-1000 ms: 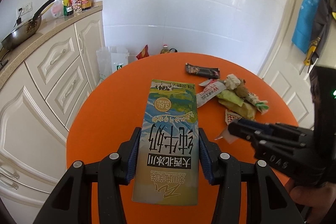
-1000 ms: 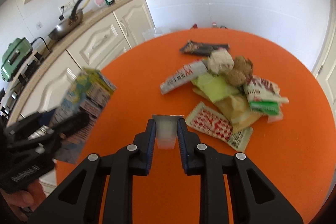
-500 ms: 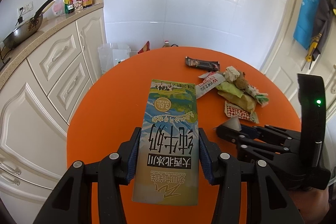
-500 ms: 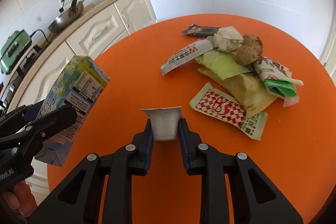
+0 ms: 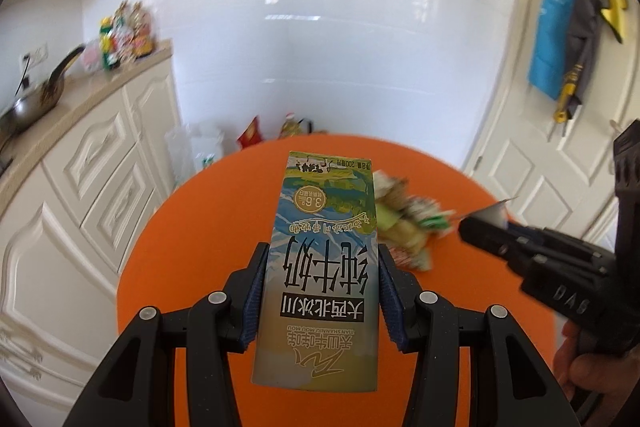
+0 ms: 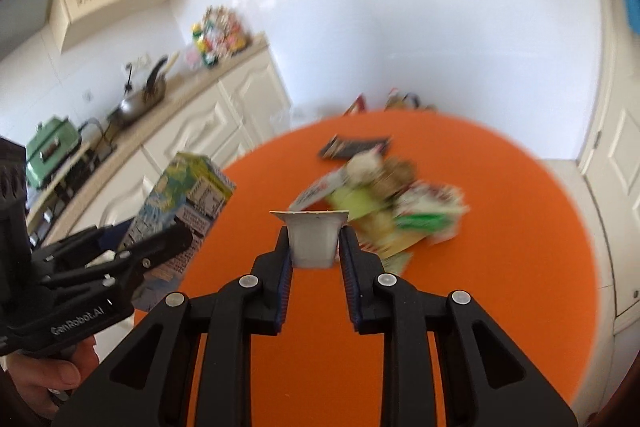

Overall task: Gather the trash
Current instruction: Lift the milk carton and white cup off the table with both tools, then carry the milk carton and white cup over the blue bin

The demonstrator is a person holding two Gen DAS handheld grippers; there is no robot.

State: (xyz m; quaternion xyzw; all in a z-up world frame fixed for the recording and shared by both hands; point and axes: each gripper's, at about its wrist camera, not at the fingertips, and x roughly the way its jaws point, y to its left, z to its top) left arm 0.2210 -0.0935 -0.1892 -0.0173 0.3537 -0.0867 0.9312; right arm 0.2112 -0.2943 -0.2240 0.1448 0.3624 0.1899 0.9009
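Note:
My left gripper point(image 5: 320, 263) is shut on a green and blue milk carton point(image 5: 324, 259), held above the round orange table point(image 5: 192, 227). The same carton point(image 6: 180, 207) shows at the left of the right wrist view, in the left gripper point(image 6: 160, 247). My right gripper point(image 6: 314, 243) is shut on a small white plastic cup point(image 6: 314, 239) with a torn foil rim, also lifted off the table. In the left wrist view the right gripper point(image 5: 480, 231) comes in from the right with the cup point(image 5: 494, 213). A blurred pile of wrappers point(image 6: 384, 203) lies on the table behind both.
White kitchen cabinets point(image 5: 80, 187) with a counter, a pan point(image 5: 32, 103) and bottles point(image 5: 124, 35) run along the left. A door point(image 5: 552, 163) with hanging cloths stands at the right. Bags and a bottle point(image 5: 256, 135) sit on the floor behind the table. A hand point(image 6: 44, 367) holds the left gripper.
Both grippers have risen and pulled back from the table with the carton and the cup still held. The wrapper pile looks farther away and the view tilts up the wall.

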